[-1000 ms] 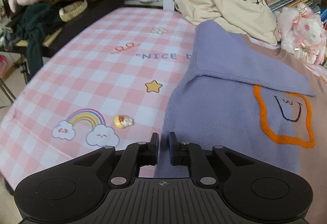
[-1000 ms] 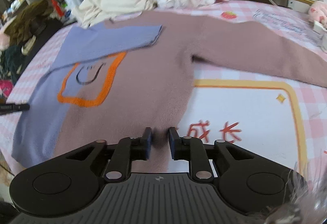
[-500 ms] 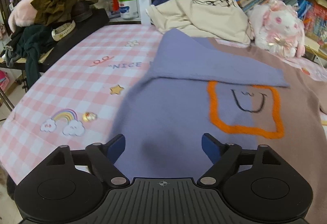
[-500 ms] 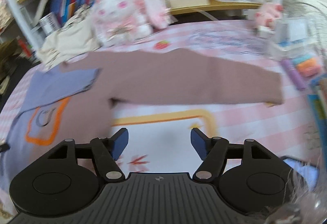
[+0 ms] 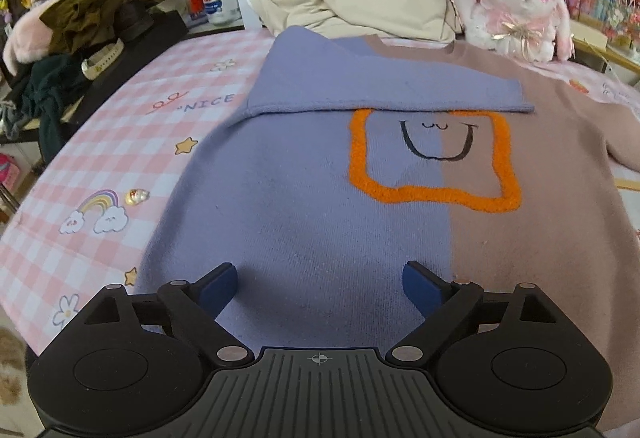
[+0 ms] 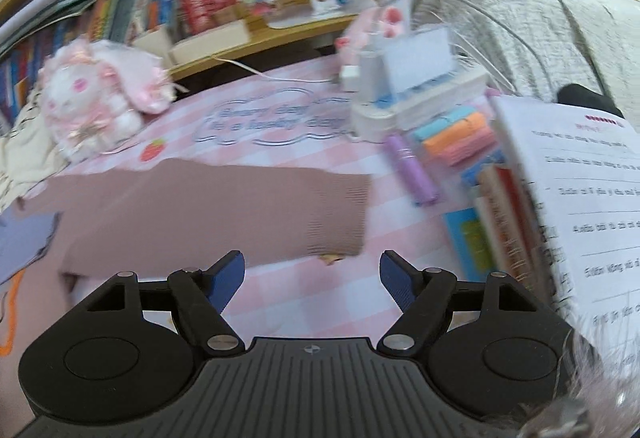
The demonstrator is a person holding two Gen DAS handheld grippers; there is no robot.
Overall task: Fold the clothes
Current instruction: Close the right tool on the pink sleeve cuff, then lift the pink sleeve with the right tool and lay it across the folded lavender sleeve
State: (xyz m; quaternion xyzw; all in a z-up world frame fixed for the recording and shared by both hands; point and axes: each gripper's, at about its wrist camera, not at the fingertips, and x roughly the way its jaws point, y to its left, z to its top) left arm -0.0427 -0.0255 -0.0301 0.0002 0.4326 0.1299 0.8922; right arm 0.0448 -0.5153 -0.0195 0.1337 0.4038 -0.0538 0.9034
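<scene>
Clear to your left, crowded on your right and at the back.

The checked worktop (image 5: 132,142) left of the sweater (image 5: 320,222) is bare but for a small trinket (image 5: 137,196) by the rainbow print, so your left claw (image 5: 320,284), its jaws opening with nothing between them, can pass freely there. Along the back edge the cream garment (image 5: 360,2) and the plush rabbit (image 5: 516,10) block the way, with dark clothes (image 5: 80,14) heaped at the far left. Your right claw (image 6: 312,278), jaws also opening and empty, has a bare strip of cloth ahead beside the brown sleeve (image 6: 240,210); further right a purple tube (image 6: 412,170), sticky notes (image 6: 456,134), a white stand (image 6: 412,86) and stacked books (image 6: 504,222) hem it in.
</scene>
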